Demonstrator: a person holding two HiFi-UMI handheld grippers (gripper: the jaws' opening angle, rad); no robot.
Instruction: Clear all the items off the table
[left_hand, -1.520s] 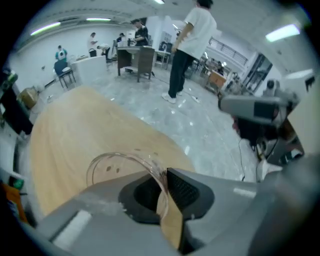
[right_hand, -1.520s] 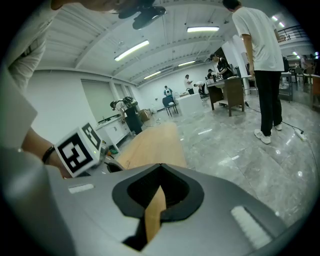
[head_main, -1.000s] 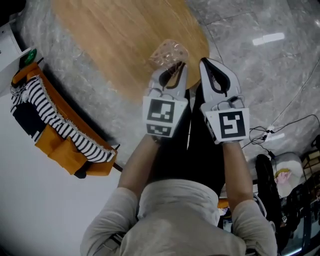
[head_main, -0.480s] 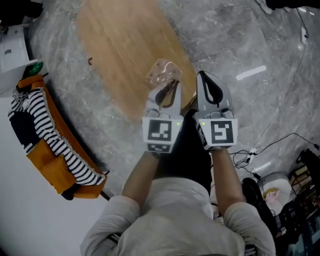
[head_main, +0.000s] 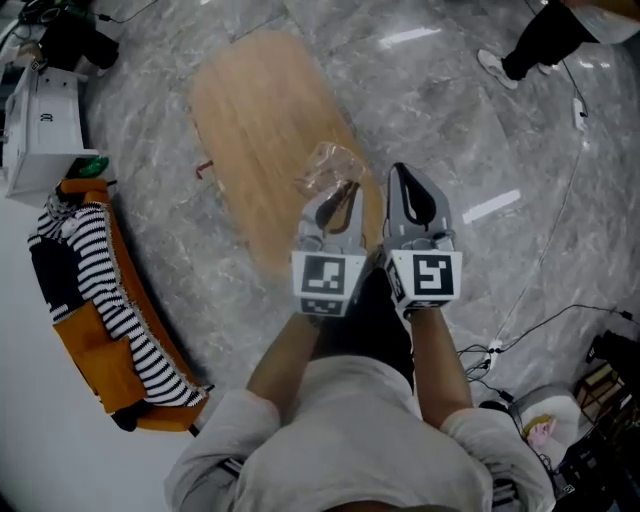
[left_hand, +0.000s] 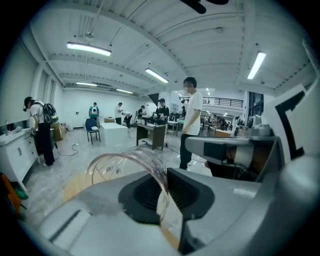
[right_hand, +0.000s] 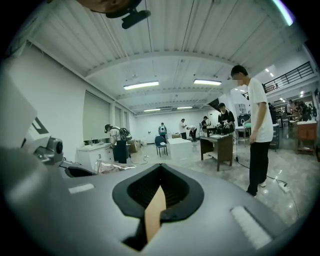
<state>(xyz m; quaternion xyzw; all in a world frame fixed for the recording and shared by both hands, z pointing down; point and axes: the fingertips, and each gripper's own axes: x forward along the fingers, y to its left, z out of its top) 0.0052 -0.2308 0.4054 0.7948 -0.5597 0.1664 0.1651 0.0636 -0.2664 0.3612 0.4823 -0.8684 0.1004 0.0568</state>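
My left gripper (head_main: 337, 203) is shut on a crumpled clear plastic wrapper (head_main: 331, 168), held in the air over the near end of the oval wooden table (head_main: 258, 140). In the left gripper view the wrapper (left_hand: 131, 163) curls up out of the closed jaws of that gripper (left_hand: 165, 202). My right gripper (head_main: 412, 192) is right beside the left one, shut with nothing in it; the right gripper view shows its jaws closed at the gripper (right_hand: 154, 202) and the wrapper (right_hand: 111, 167) off to the left. Both grippers point level out into the room.
A striped cloth on an orange seat (head_main: 90, 300) lies at the left, with a white box (head_main: 44, 122) above it. A small reddish bit (head_main: 203, 168) sits at the table's left edge. Cables (head_main: 560, 320) run over the marble floor on the right. A person (left_hand: 191, 120) stands ahead by desks.
The table has slid away and looks smaller and farther off in the head view. Both grippers stay side by side, the left still holding the wrapper.
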